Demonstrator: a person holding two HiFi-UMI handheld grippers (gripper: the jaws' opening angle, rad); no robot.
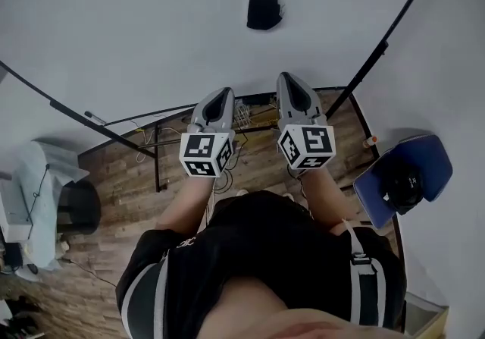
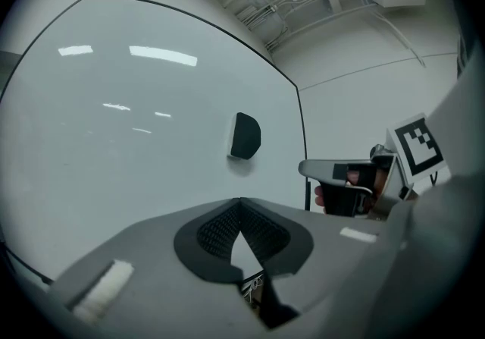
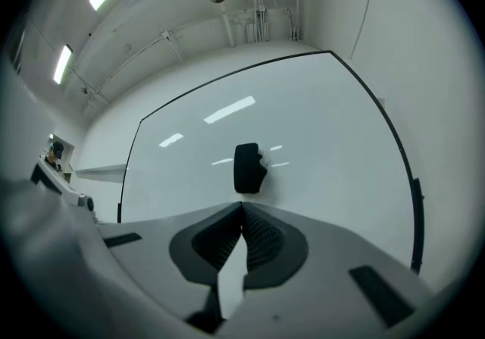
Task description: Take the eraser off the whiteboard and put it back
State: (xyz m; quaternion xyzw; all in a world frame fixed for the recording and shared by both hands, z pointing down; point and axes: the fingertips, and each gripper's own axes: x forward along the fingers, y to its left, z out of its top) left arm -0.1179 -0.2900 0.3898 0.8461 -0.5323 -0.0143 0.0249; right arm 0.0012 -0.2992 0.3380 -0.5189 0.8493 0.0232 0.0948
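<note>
Left gripper point(image 1: 220, 95) and right gripper point(image 1: 289, 80): jaws closed, empty, apart from black eraser point(image 1: 264, 10) mounted on whiteboard point(image 1: 151, 19).

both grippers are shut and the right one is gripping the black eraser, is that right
Not quite: the left gripper and right gripper are both shut, but the right one grips nothing. The black eraser is on the whiteboard, apart from its tips, as the right gripper view shows.

The eraser point(image 1: 264, 9) is black on the white whiteboard point(image 1: 151, 26), ahead of the grey left hand-held gripper point(image 1: 224, 91) and right hand-held gripper point(image 1: 287, 76); their marker cubes point(image 1: 206, 154) bear black-and-white squares.
</note>
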